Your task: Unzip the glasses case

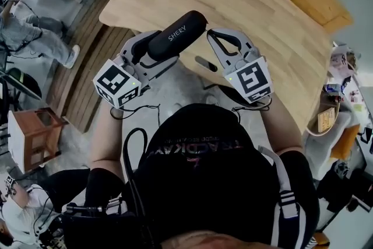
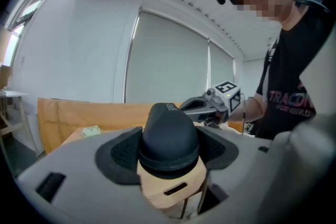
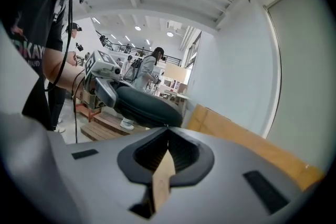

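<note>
Over table edge (image 1: pixel 125 21), left fingers (image 2: pixel 119 153) grasping glasses case (image 1: pixel 176 35), right fingers (image 1: pixel 231 53) clenched alongside

Glasses case (image 1: pixel 176 35): black, matt, smooth shell. Table (image 1: pixel 262 14): pale wood, smooth, visible grain. Left gripper (image 1: pixel 156 49) and right gripper (image 1: pixel 213 35): grey matt plastic, black ribbed pads (image 3: pixel 185 152).

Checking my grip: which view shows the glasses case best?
Head view: the glasses case shows along its length, clamped in the left tongs. Left gripper view shows only its end; right gripper view, one side beyond the shut right tongs.
</note>
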`<state>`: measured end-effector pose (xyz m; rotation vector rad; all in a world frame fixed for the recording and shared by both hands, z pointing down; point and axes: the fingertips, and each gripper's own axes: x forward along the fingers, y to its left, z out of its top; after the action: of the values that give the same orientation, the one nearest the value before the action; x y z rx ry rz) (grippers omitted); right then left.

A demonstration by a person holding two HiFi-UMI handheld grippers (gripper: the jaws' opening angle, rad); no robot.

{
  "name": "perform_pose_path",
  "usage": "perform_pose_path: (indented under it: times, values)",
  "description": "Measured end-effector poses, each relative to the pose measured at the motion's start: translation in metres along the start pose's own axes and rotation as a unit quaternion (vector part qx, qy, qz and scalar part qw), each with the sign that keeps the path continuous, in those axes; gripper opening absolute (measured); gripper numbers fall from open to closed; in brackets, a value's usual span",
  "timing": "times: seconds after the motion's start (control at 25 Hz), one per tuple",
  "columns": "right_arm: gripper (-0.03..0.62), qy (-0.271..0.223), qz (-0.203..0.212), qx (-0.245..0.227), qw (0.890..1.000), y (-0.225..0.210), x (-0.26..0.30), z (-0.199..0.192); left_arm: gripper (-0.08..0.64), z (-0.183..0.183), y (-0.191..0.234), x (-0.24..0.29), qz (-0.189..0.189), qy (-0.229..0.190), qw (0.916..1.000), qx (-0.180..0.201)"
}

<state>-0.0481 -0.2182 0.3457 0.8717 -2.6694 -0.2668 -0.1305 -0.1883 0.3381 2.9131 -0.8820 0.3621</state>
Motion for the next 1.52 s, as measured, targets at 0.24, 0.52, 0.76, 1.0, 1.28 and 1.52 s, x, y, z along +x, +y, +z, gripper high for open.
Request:
perform_pose_path:
  times: [0.24, 0.52, 0.76, 1.0, 1.28, 1.52]
  values:
    - [0.02, 0.001, 0.092, -0.035, 0.995, 0.008, -0.028, 0.011, 0.324, 0.01, -0.039, -0.025, -0.099, -0.02, 0.9945, 0.028]
    - [0.02, -0.108, 0.288, -0.058, 0.95, 0.033, -0.075, 0.052, 0.322, 0.026, -0.086, -0.037, -0.219, -0.026, 0.9754, 0.013]
    - [0.02, 0.033, 0.372, -0.093, 0.923, 0.042, -0.088, 0.019, 0.322, 0.026, -0.111, -0.038, -0.284, 0.007, 0.9587, 0.022]
    - [0.026, 0.009, 0.368, -0.064, 0.927, 0.04, -0.081, 0.02, 0.322, 0.024, -0.101, -0.036, -0.268, -0.007, 0.9634, 0.009]
    - [0.321, -0.001, 0.396, 0.023, 0.918, 0.055, -0.096, 0.035, 0.322, 0.016, -0.095, -0.026, -0.246, -0.012, 0.9692, -0.01]
    - [0.364, 0.063, 0.395, -0.034, 0.916, 0.091, -0.069, 0.018, 0.322, 0.013, -0.096, -0.021, -0.249, -0.016, 0.9682, -0.017]
